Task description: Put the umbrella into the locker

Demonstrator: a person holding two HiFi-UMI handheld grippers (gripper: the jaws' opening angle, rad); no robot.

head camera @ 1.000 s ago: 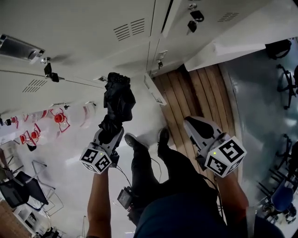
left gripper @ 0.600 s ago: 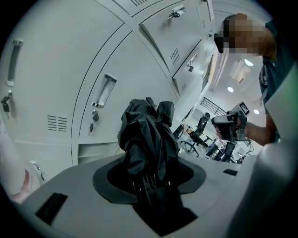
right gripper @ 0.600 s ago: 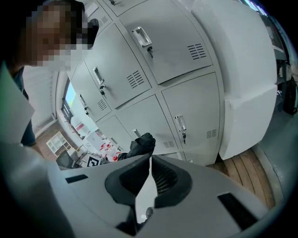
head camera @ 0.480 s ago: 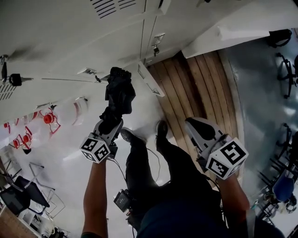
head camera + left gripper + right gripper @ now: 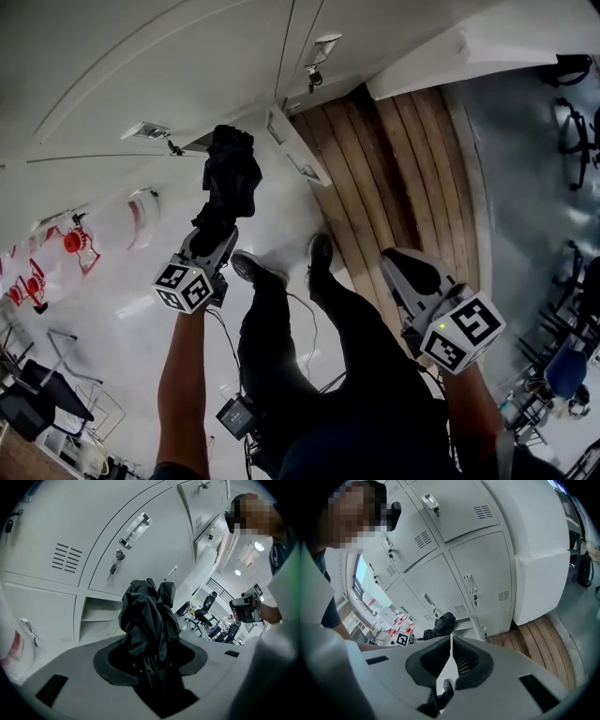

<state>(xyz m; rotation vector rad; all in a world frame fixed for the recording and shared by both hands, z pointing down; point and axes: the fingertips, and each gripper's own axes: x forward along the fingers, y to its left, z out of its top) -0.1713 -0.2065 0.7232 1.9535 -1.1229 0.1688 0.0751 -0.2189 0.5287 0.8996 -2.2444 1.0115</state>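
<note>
A folded black umbrella [image 5: 231,180] sticks out of my left gripper [image 5: 216,232], which is shut on its lower end. In the left gripper view the umbrella [image 5: 149,620] rises from between the jaws of that gripper [image 5: 152,670]. Behind it is an open bottom locker compartment [image 5: 93,620] with a shelf. The locker's open door [image 5: 298,146] juts out to the right of the umbrella's tip. My right gripper [image 5: 401,264] hangs lower right over wooden flooring, its jaws [image 5: 450,654] shut with nothing in them. From the right gripper view the umbrella [image 5: 441,624] shows in front of the bottom locker row.
Grey lockers [image 5: 141,66] fill the top of the head view. The person's legs and shoes [image 5: 281,300] stand between the grippers. A wooden floor strip [image 5: 394,159] runs at right, office chairs [image 5: 574,122] beyond it. Red-and-white items [image 5: 75,246] lie at left.
Both grippers have come down. The umbrella has sunk with the left gripper toward the bottom locker row, and the lockers have slid up in the head view.
</note>
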